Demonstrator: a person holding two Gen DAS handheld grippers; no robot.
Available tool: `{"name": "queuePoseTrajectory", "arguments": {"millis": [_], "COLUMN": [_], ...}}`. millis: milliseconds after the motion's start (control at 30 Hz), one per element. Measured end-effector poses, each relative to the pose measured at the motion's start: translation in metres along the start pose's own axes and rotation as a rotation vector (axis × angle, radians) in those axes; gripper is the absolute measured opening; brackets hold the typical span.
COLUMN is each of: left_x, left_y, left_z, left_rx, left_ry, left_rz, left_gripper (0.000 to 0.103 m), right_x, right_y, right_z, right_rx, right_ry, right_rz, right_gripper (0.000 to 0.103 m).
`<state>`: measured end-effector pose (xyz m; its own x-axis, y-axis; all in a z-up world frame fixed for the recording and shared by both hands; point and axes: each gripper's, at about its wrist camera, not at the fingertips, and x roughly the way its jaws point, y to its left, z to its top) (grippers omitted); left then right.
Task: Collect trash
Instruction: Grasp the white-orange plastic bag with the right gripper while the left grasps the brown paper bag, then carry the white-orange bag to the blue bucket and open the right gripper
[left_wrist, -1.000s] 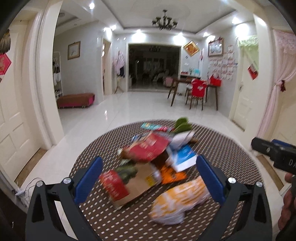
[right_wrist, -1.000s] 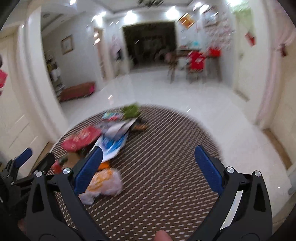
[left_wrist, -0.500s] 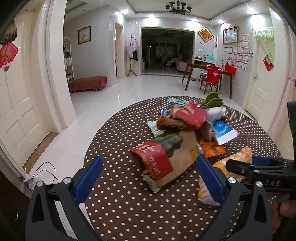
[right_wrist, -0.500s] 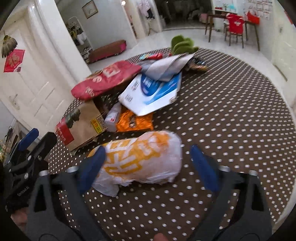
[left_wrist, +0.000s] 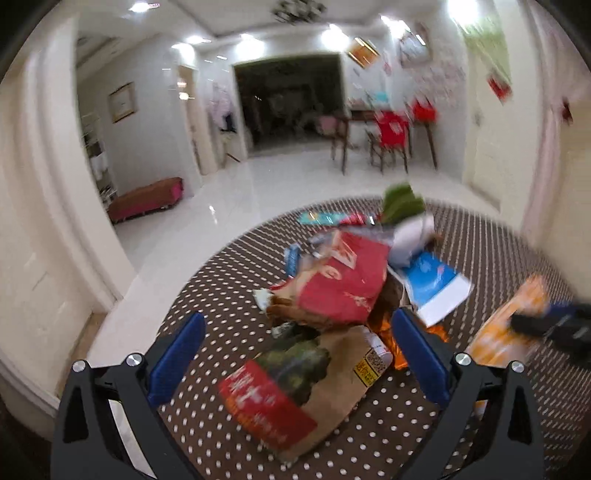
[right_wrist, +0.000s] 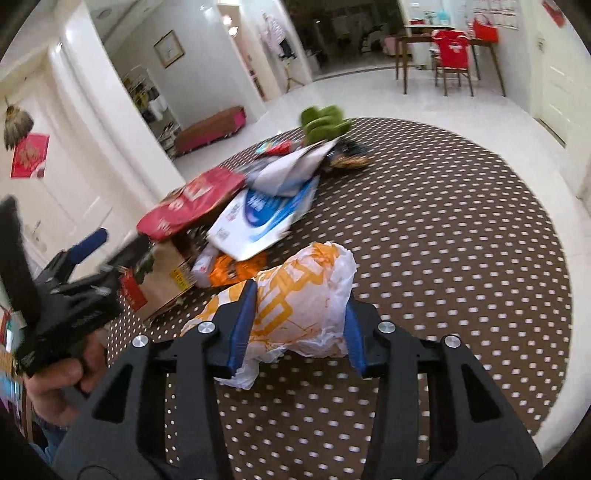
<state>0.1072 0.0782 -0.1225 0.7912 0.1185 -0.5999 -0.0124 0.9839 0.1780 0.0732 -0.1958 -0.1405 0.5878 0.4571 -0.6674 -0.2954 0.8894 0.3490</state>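
A pile of trash lies on a round brown polka-dot table (right_wrist: 461, 229). My right gripper (right_wrist: 297, 325) is shut on a white and orange plastic bag (right_wrist: 306, 295), which bulges between its blue pads. My left gripper (left_wrist: 295, 354) is open and empty, just above a brown paper bag with a red and green label (left_wrist: 295, 384). Behind that bag lie a red packet (left_wrist: 347, 280), a blue and white packet (left_wrist: 432, 284) and green items (left_wrist: 402, 199). The orange bag also shows at the right of the left wrist view (left_wrist: 509, 325).
The table stands in a white tiled hall. A red bench (left_wrist: 147, 197) sits by the left wall. A dining table with red-covered chairs (right_wrist: 450, 51) stands far back. White doors and a wall are close on the left.
My right gripper has closed its pads on the orange and white bag. My left gripper has tilted and moved closer over the brown paper bag.
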Motion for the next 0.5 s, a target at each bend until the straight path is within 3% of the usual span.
{"name": "queuePoseTrajectory", "arguments": {"millis": [133, 267, 300, 333, 367, 500], "left_x": [0.023, 0.038, 0.043, 0.046, 0.050, 0.048], "left_y": [-0.012, -0.014, -0.011, -0.008, -0.005, 0.005], "left_z": [0.008, 0.017, 0.020, 0.022, 0.023, 0.022], "left_rx": [0.097, 0.144, 0.128, 0.112, 0.091, 0.028], "left_ry": [0.059, 0.064, 0.072, 0.083, 0.103, 0.090], "left_rz": [0.033, 0.024, -0.009, -0.039, -0.064, -0.111], "left_gripper": [0.099, 0.098, 0.093, 0.069, 0.058, 0.056], "right_x": [-0.006, -0.013, -0.012, -0.014, -0.013, -0.024], "right_y": [-0.012, -0.018, -0.019, -0.020, -0.018, -0.024], "right_z": [0.003, 0.004, 0.006, 0.006, 0.006, 0.007], "right_rx": [0.014, 0.014, 0.014, 0.015, 0.016, 0.025], "right_ry": [-0.019, -0.033, -0.035, -0.039, -0.042, -0.068], "right_rz": [-0.010, -0.005, -0.004, -0.003, -0.003, -0.005], "right_gripper": [0.043, 0.043, 0.043, 0.043, 0.043, 0.043]}}
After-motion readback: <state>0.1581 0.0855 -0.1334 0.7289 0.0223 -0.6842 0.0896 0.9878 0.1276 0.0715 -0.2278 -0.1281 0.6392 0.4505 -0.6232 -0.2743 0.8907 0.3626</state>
